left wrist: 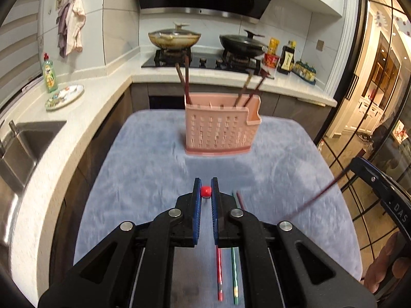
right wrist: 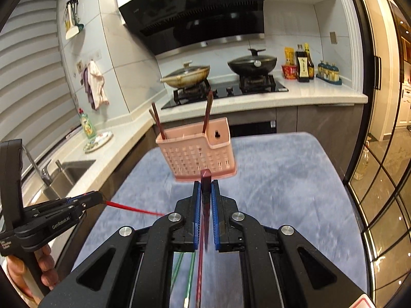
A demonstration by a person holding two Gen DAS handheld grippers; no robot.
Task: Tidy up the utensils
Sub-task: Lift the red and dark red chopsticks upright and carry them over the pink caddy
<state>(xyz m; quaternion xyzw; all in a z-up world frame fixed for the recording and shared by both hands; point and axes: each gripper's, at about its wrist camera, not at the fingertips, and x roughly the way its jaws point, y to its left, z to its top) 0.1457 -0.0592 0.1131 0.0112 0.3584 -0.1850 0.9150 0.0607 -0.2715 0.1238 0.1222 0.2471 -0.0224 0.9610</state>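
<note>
A pink perforated utensil holder (left wrist: 221,131) stands on the blue cloth and holds several dark chopsticks (left wrist: 185,82); it also shows in the right wrist view (right wrist: 197,154). My left gripper (left wrist: 205,192) is shut on a red chopstick (left wrist: 205,192), seen end-on, and its shaft shows in the right wrist view (right wrist: 133,208). My right gripper (right wrist: 206,187) is shut on a dark maroon chopstick (right wrist: 205,197), whose shaft shows in the left wrist view (left wrist: 316,200). A red chopstick (left wrist: 219,272) and a green chopstick (left wrist: 234,274) lie on the cloth under the left gripper. Green chopsticks (right wrist: 190,277) lie below the right gripper.
The blue cloth (left wrist: 143,169) covers the table. A sink (left wrist: 28,138), a dish soap bottle (left wrist: 50,74) and a plate (left wrist: 64,96) are on the left counter. A stove with two lidded pans (left wrist: 174,38) and bottles (left wrist: 287,59) stand behind. A glass door (left wrist: 364,118) is at the right.
</note>
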